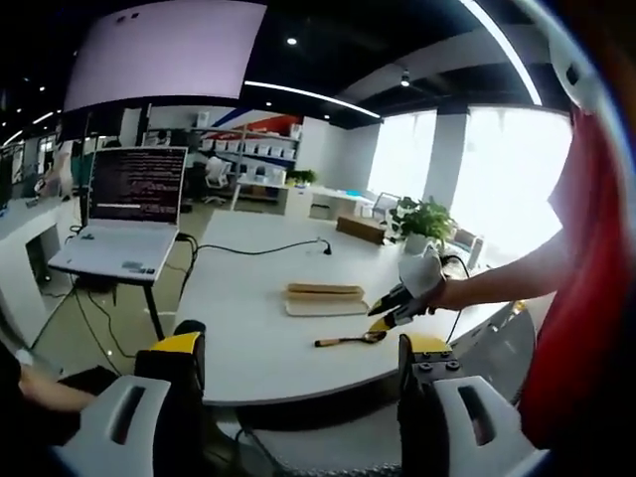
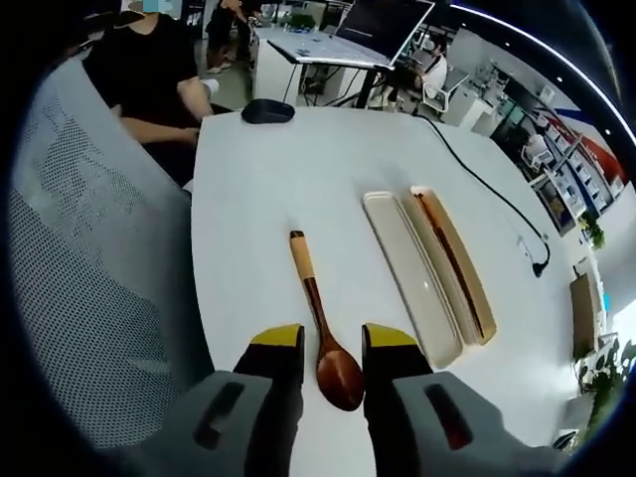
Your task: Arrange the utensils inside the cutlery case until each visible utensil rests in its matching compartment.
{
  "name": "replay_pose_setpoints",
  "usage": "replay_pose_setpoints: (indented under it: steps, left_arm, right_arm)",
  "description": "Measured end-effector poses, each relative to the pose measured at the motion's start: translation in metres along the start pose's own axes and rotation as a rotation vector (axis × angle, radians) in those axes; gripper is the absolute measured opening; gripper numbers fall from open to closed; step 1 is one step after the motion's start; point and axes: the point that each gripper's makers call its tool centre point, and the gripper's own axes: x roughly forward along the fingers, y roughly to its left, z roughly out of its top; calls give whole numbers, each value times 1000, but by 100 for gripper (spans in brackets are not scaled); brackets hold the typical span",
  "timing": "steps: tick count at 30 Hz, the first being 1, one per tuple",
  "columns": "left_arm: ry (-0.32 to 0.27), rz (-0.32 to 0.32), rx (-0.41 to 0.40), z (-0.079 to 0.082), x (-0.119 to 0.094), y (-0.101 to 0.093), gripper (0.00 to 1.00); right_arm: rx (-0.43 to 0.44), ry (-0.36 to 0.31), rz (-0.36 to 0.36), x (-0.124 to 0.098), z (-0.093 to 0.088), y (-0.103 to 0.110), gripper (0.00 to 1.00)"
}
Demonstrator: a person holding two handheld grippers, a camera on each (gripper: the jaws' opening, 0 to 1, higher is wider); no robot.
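Note:
A wooden spoon with a dark bowl and a pale handle end lies flat on the white table. My right gripper is open, and its yellow-tipped fingers straddle the spoon's bowl. Just to the right of it lies the cutlery case: a bare cream tray beside a tray holding a long dark utensil. From the left gripper view, the right gripper hangs over the spoon, in a person's hand, near the case. My left gripper is open, off the table's near edge.
A black cable runs across the table behind the case, and a black mouse sits at its far end. A seated person in black and a mesh chair back are to the left. A laptop stands on a side stand.

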Motion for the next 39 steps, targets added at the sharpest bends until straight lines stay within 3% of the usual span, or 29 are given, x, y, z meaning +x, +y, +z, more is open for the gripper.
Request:
replay_pose_setpoints:
  steps: [3,8,12,15,22,25,29,36,39]
  left_arm:
    - [12,-1,15,-1,-2,0,81]
    - [9,0,-21,-2,-2,1,81]
    - [27,-6,-6,-2,1,-5,80]
    - [17,-16,-7,1,4,-8,81]
    - [15,-76,14,6,7,-23,79]
    - [56,-80,39,-1,5,-20,79]
    - [65,-98,17,-6,5,-24,85]
    - [85,-107,8,-14,5,-27,84]
    - [91,-101,9,-15,5,-28,84]
  right_arm:
    - [33,-2,-2,3,0,2,19]
    - [14,-3,11,10,2,10,19]
    - [15,-7,34,18,3,13,20]
    - [134,-82,91,19,18,21,32]
    - [32,-17,81,26,8,14,28]
    - [-34,16,79,26,2,9,27]
    - [-30,18,85,24,1,3,28]
    - [16,26,118,24,2,4,22]
    - [26,18,111,22,4,1,25]
